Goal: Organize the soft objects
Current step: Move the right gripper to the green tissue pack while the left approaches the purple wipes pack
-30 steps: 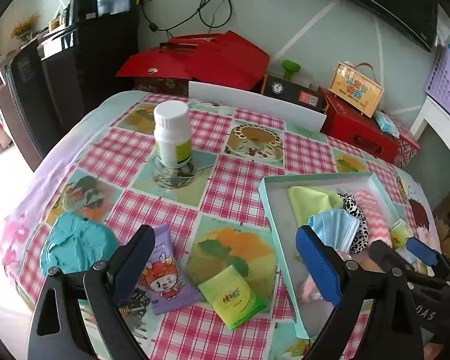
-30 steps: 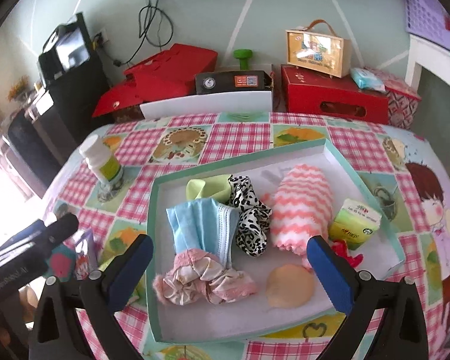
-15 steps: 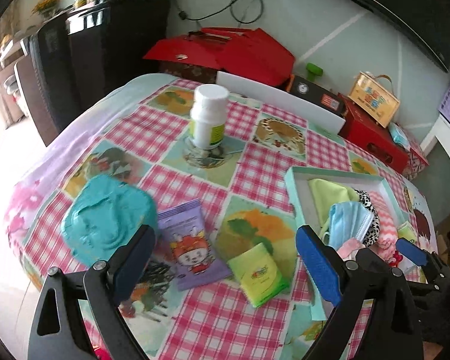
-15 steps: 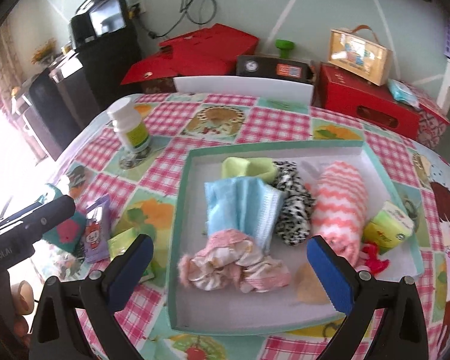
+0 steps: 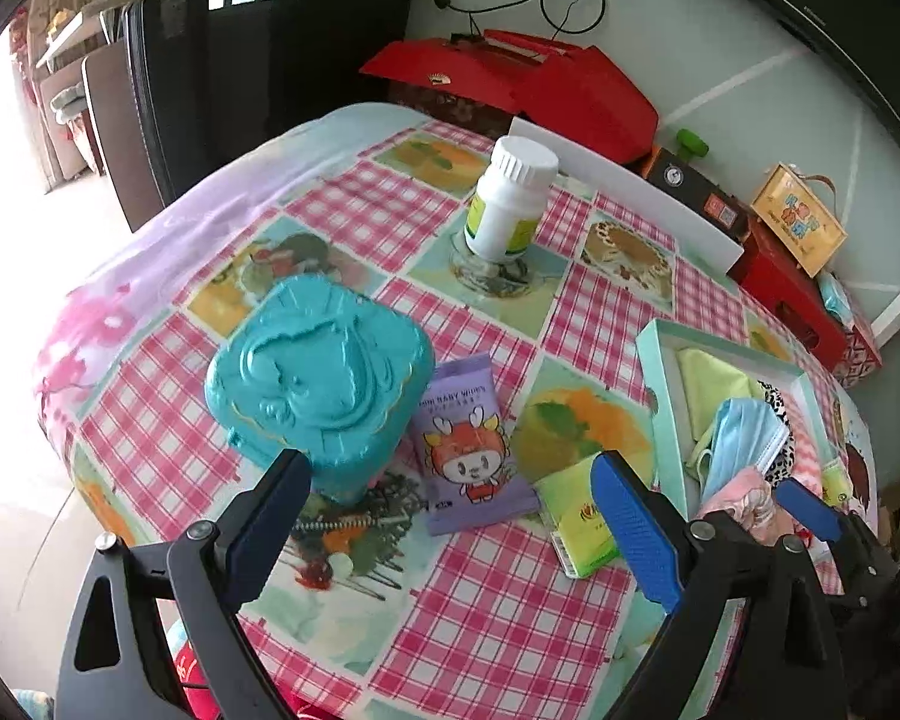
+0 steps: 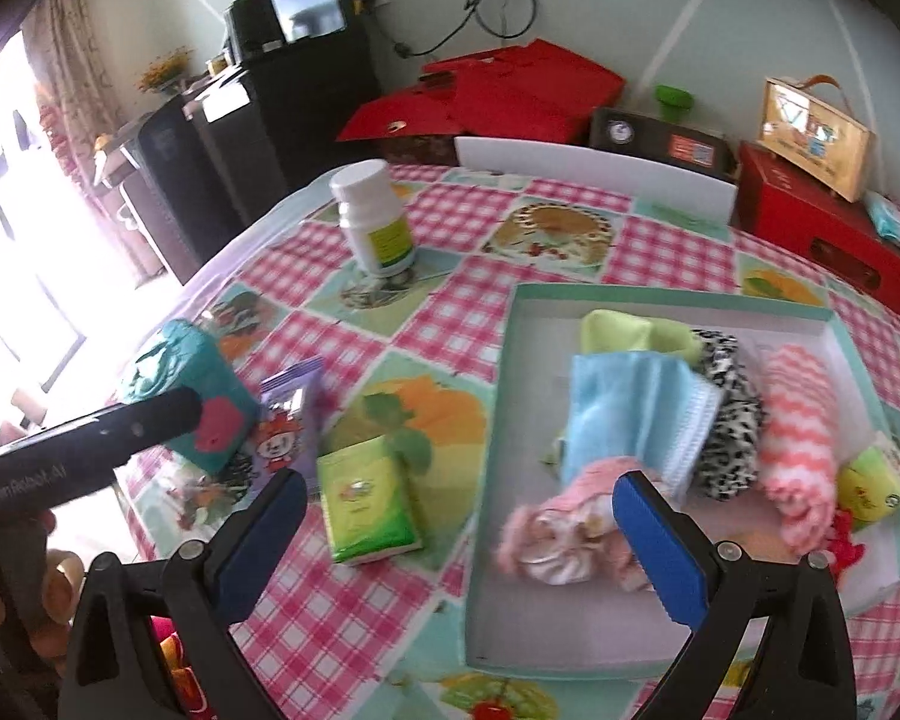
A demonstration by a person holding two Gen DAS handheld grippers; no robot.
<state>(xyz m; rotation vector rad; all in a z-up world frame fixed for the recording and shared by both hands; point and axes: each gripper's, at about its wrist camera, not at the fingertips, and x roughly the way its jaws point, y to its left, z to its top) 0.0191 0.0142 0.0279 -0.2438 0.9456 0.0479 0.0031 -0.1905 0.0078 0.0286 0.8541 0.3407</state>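
Note:
A teal tray (image 6: 678,298) on the checked tablecloth holds a blue face mask (image 6: 636,402), a pink scrunchie (image 6: 570,528), a leopard-print cloth (image 6: 726,414), a coral chevron cloth (image 6: 798,420), a yellow-green cloth (image 6: 624,330) and a green tissue pack (image 6: 870,480). Left of the tray lie a green tissue pack (image 5: 582,516), a purple wipes pack (image 5: 468,444) and a teal embossed box (image 5: 318,378). My left gripper (image 5: 456,528) is open and empty above the purple pack. My right gripper (image 6: 456,546) is open and empty over the tray's left edge.
A white pill bottle (image 5: 510,204) stands toward the back of the table. Red boxes (image 5: 528,84), a black device (image 5: 696,186) and a yellow gift bag (image 5: 798,216) sit behind the table. A black cabinet (image 5: 258,42) stands at the far left.
Both grippers have swung left. The teal box, purple pack and green pack now sit central in the left view; the tray has shifted right in the right view. Both stay open.

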